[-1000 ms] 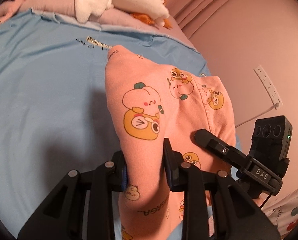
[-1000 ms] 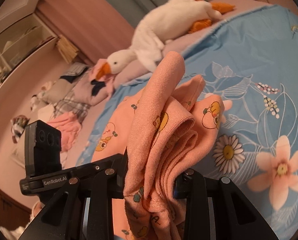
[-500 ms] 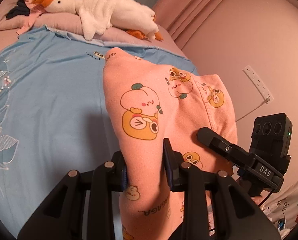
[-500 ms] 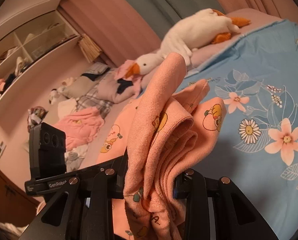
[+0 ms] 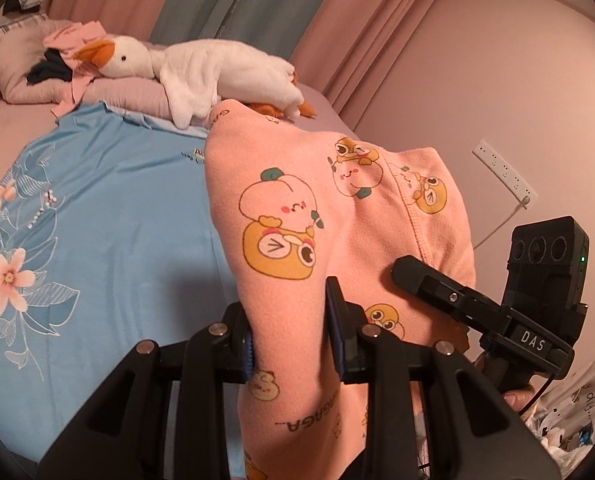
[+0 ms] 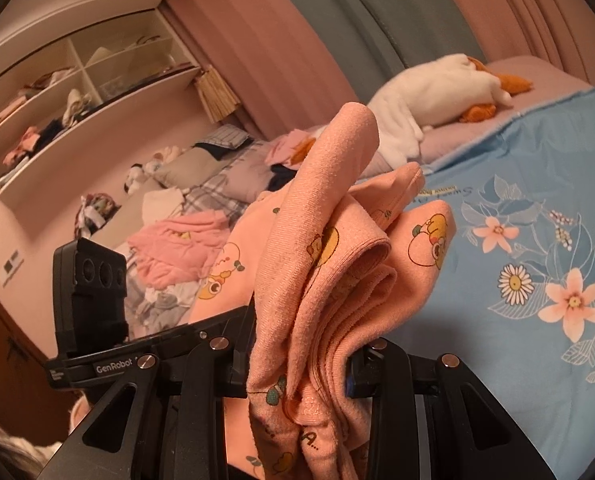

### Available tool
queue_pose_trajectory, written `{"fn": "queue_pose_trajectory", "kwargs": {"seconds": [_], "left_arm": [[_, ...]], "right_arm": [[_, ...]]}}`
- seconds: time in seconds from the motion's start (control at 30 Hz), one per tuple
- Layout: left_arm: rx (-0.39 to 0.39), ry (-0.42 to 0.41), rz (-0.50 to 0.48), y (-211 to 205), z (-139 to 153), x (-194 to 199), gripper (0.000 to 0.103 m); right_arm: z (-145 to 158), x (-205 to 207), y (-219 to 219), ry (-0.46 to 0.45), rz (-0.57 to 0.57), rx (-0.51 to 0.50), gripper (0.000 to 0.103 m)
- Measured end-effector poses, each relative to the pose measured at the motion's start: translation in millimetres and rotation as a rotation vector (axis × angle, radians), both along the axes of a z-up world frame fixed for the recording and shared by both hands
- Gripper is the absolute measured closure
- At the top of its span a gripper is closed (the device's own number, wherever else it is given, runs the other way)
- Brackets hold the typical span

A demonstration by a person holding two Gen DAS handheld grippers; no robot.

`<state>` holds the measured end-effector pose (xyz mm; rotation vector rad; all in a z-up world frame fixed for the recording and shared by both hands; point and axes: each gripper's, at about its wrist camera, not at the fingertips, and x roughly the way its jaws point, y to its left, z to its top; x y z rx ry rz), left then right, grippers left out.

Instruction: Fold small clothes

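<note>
A small peach-pink garment [image 5: 337, 216] printed with cartoon peaches and ducks hangs in the air over the blue floral bedsheet [image 5: 109, 216]. My left gripper [image 5: 291, 344] is shut on a smooth stretch of it, its pads pressing the cloth from both sides. In the right wrist view the same garment [image 6: 329, 264] bunches in thick folds, and my right gripper [image 6: 297, 364] is shut on that bunch. The right gripper's black body [image 5: 481, 312] shows at the right of the left wrist view, and the left gripper's body [image 6: 93, 312] shows at the left of the right wrist view.
A white plush goose [image 5: 201, 72] lies on pink pillows at the head of the bed. A pile of pink and checked clothes [image 6: 177, 240] lies at the bed's far side under a wall shelf [image 6: 77, 92]. A power strip [image 5: 505, 176] hangs on the wall.
Both grippers have risen with the garment and tilted up, so more of the goose, curtains and shelf shows now. The grips on the cloth are unchanged.
</note>
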<state>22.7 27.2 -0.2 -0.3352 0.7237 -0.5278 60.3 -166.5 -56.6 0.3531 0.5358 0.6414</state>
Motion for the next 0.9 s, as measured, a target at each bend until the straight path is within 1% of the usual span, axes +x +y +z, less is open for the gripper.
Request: {"fn": "queue_pose_trajectory", "kwargs": {"seconds": [0.27,0.5,0.67,0.9], "left_arm": [[0.006,-0.066,0.021,11,12,-19,0.074],[-0.007,-0.112,0.041,24,24,-30,0.074],[-0.01,-0.143,0.056,31,31,-34,0.074],[-0.015,-0.165,0.065,34,34,-34,0.074]], "right_arm": [[15,-17,13,-0.067,0.017,-0.051,0.07],[27,-20,22,-0.112,0.047,-0.055,0.07],[33,-21,27,-0.147,0.063,-0.068,0.07],[39,-21,34,-0.175,0.073,-0.089,0.07]]}}
